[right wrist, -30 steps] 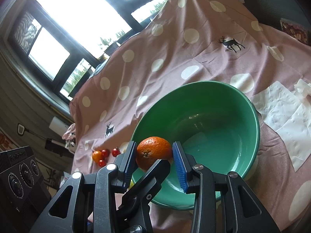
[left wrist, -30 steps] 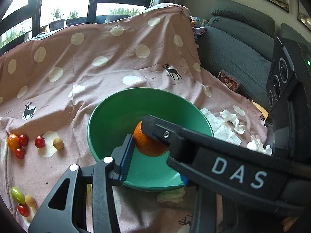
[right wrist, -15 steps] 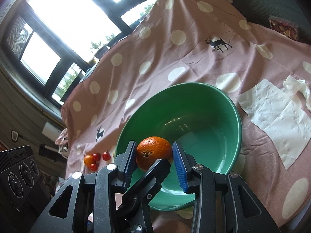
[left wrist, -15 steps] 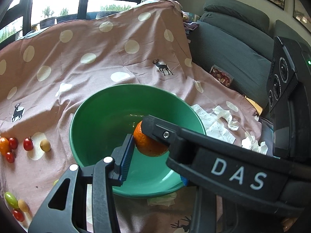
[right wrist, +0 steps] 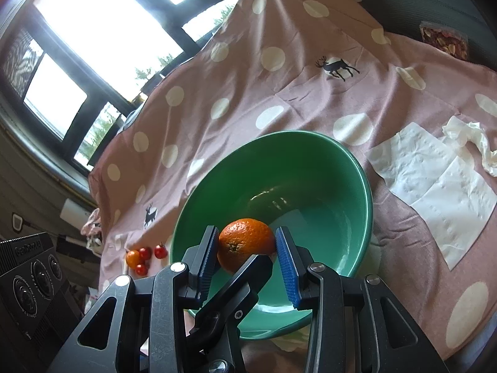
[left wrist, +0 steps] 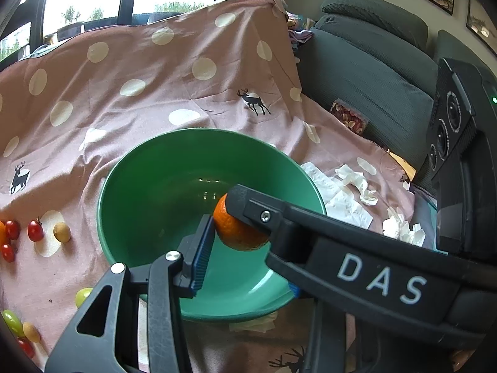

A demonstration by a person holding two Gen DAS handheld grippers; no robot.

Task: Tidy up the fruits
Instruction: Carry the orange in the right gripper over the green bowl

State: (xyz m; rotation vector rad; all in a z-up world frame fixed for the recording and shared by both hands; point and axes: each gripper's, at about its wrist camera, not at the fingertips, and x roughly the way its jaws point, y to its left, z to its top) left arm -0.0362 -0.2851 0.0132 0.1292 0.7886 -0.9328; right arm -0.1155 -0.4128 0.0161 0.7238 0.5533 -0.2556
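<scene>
An orange [left wrist: 236,233] hangs over the near side of the empty green bowl [left wrist: 149,192]. My left gripper [left wrist: 242,227] is shut on it: the left blue pad touches its side, and the right finger is hidden behind a finger of the right gripper [left wrist: 310,236] crossing in from the right. In the right wrist view my right gripper [right wrist: 247,233] is shut on the same orange [right wrist: 245,239], a blue pad on each side. A left-gripper finger [right wrist: 242,279] crosses under the fruit, above the bowl [right wrist: 341,168].
Cherry tomatoes [left wrist: 34,230] and a small tan fruit [left wrist: 62,232] lie left of the bowl on the dotted pink cloth [left wrist: 186,62]. Green grapes [left wrist: 83,297] sit nearer. White tissues [right wrist: 435,192] lie right of the bowl. A grey sofa [left wrist: 372,71] rises beyond them.
Bowl and cloth have slid slightly left in both views as the hands turned a little. The orange stays between the same pads over the bowl.
</scene>
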